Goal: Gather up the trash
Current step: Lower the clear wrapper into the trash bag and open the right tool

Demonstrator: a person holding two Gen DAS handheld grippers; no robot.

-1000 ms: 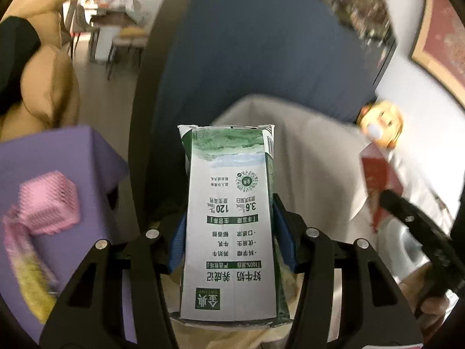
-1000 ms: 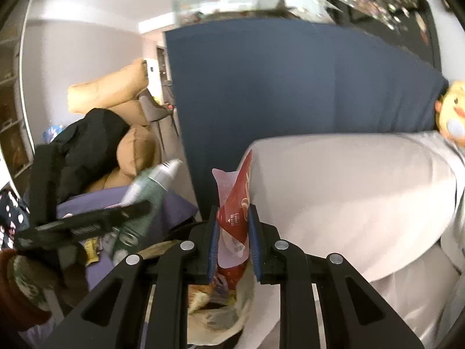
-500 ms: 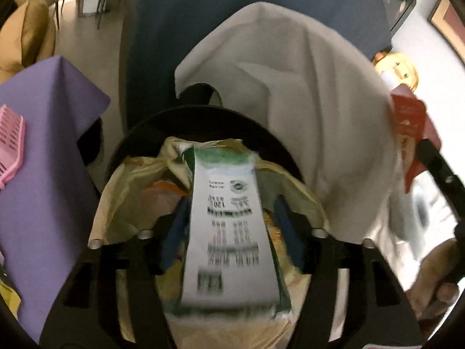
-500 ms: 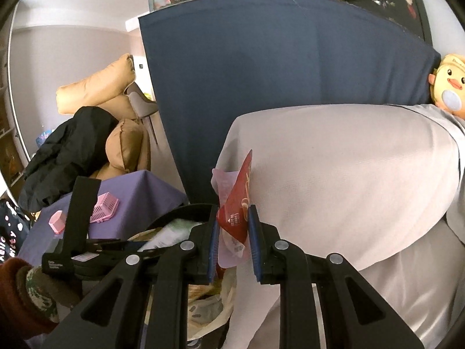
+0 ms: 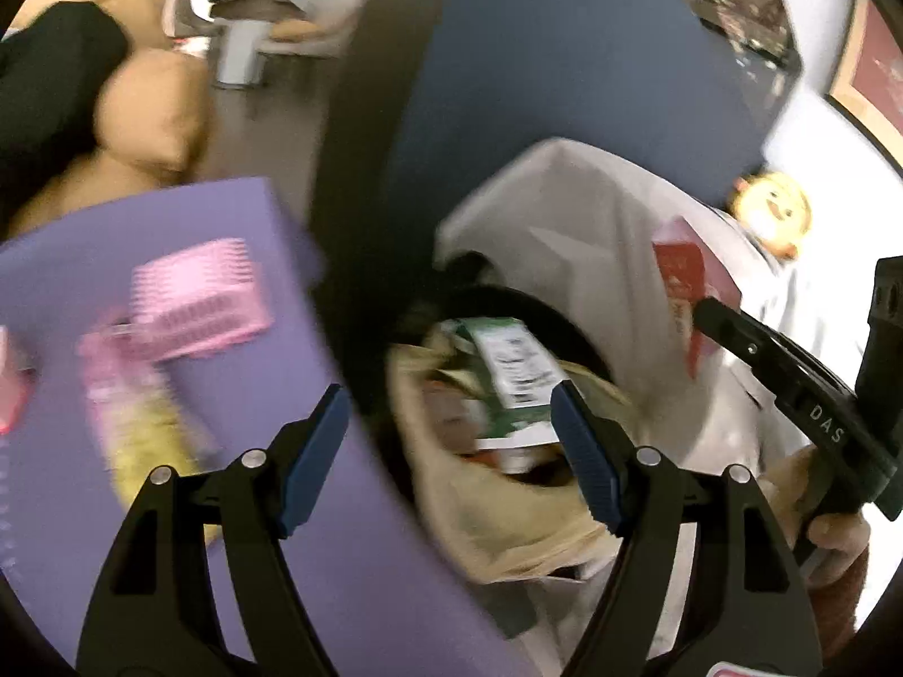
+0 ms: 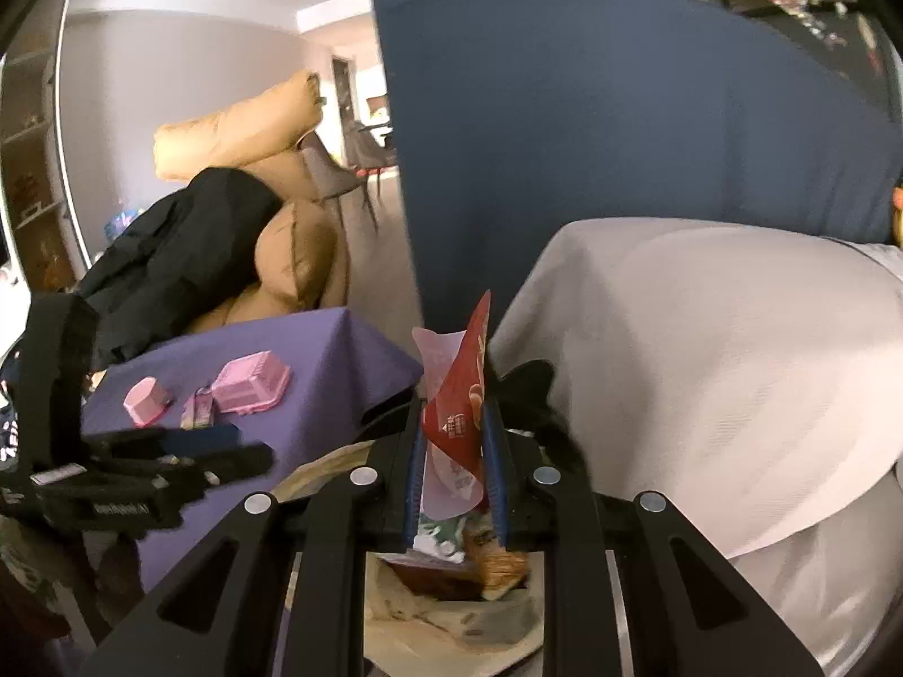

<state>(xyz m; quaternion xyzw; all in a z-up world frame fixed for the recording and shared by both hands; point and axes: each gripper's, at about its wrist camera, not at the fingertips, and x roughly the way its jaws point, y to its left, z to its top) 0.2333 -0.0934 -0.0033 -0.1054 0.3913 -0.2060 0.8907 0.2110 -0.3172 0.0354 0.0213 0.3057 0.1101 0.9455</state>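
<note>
My left gripper [image 5: 451, 451] is open and empty above the black trash bin [image 5: 570, 333] with its beige bag liner [image 5: 496, 513]. The green and white milk carton [image 5: 508, 378] lies in the bag on other rubbish. My right gripper [image 6: 454, 474] is shut on a red snack wrapper [image 6: 460, 400], held over the bin's bag [image 6: 451, 615]. The right gripper also shows in the left wrist view [image 5: 790, 366] at the right, with the red wrapper [image 5: 683, 288]. The left gripper shows in the right wrist view [image 6: 169, 462] at the left.
A table with a purple cloth [image 5: 237, 259] stands left of the bin, with a pink basket [image 5: 197, 293] and a yellow-pink wrapper [image 5: 141, 423] on it. A white-covered seat [image 6: 705, 366] is right of the bin. A blue panel [image 6: 592, 141] stands behind.
My left gripper tipped down over the bin, opened and let the milk carton drop into the bag, then swung left. My right gripper kept its hold on the red wrapper.
</note>
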